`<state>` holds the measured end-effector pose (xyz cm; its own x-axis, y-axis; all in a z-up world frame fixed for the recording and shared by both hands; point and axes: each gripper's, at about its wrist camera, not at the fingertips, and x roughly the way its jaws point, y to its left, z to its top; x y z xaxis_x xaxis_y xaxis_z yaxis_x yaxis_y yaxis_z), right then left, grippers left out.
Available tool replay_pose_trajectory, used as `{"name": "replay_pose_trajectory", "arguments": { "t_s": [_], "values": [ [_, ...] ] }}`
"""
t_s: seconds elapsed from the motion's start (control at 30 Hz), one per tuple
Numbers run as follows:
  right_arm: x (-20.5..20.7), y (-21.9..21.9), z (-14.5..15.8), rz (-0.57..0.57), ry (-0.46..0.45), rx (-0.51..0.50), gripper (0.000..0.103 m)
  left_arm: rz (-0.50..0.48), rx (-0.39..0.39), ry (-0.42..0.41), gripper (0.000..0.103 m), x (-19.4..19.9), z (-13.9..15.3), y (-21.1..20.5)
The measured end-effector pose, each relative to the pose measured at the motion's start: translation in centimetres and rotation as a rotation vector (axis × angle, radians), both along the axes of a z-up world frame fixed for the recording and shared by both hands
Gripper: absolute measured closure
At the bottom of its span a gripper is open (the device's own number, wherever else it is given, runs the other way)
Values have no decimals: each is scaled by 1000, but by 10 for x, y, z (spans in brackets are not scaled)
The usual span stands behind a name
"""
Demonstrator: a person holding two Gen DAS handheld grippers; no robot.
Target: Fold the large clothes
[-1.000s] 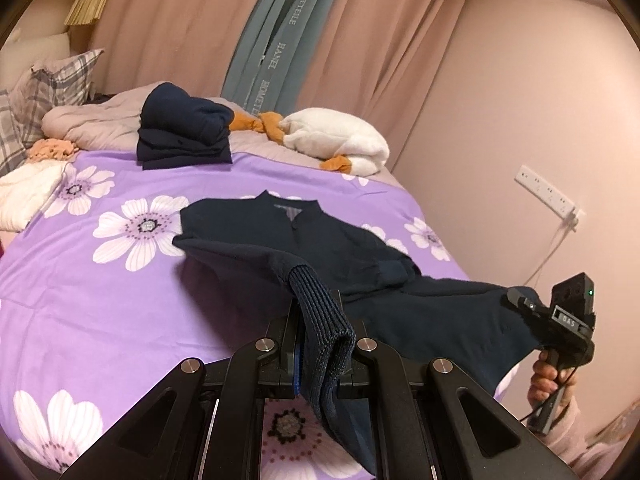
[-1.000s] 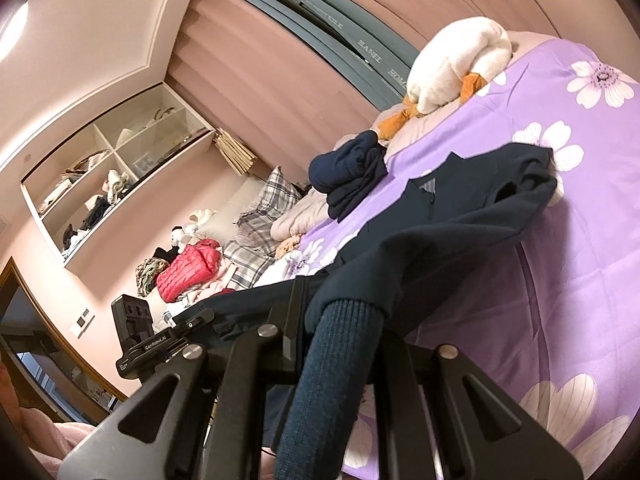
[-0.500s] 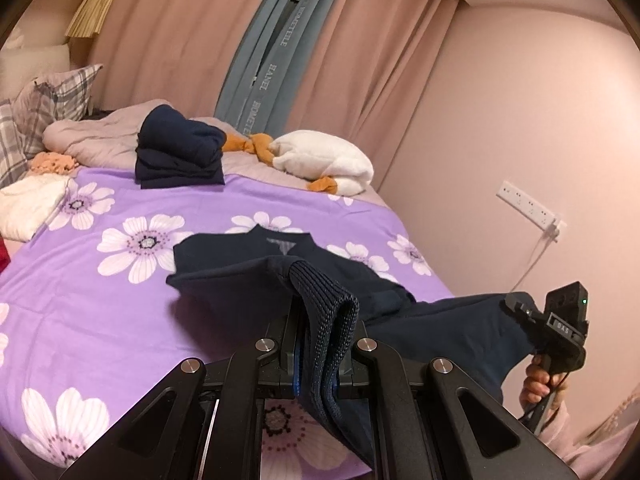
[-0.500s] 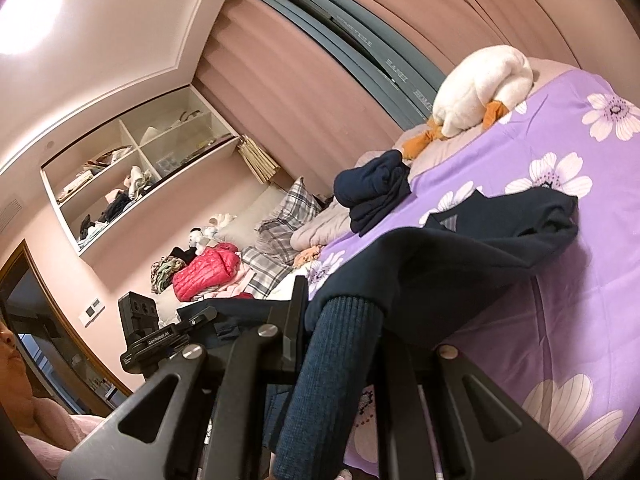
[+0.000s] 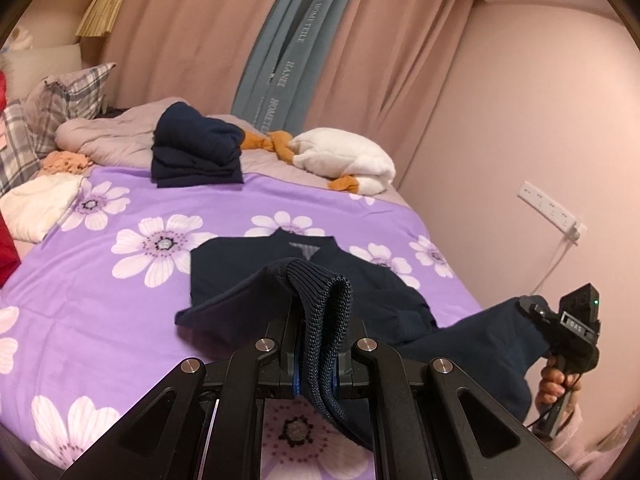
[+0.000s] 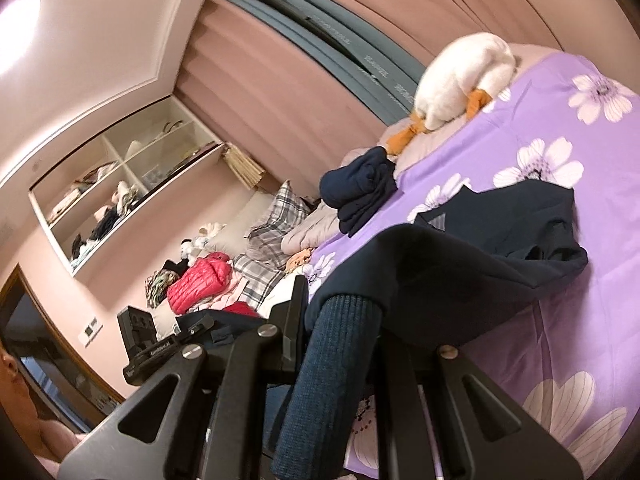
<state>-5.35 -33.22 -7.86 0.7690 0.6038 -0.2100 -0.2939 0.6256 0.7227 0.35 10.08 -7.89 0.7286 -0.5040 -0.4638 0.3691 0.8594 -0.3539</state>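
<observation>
I have the left hand-held gripper (image 5: 318,364) clamped on a ribbed edge of the navy sweater (image 5: 304,280), and my right hand-held gripper (image 6: 340,364) is closed on another ribbed edge of the same garment. The collar end lies flat on the purple floral bedspread (image 5: 120,280), while the near half hangs lifted between my two grips. I judge the step to be carrying this lifted half up over the collar end. To do it well I would keep both grips level and evenly apart so the fold line runs straight, hold light tension to stop the middle sagging, and lay the edges down together before letting go. The body is a soft, matte knit that drapes heavily; the gripped edges are thick, springy rib that may bunch. A folded navy stack (image 5: 196,152) sits near the pillows, beside a white plush duck (image 5: 344,160)
</observation>
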Motion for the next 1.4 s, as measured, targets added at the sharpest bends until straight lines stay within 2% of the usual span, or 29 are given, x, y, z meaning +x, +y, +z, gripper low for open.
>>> {"name": "replay_pose_trajectory", "arguments": {
  "t_s": [0.27,0.67,1.4],
  "values": [
    [21,-7,-6,-35,46,31,90,53,-17,51,96,22,-6,8],
    [46,-8,-11,-50,80,36,90,116,9,88,96,46,-14,12],
    [65,-6,-12,-97,117,-3,90,148,28,127,96,78,-24,11]
  ]
}}
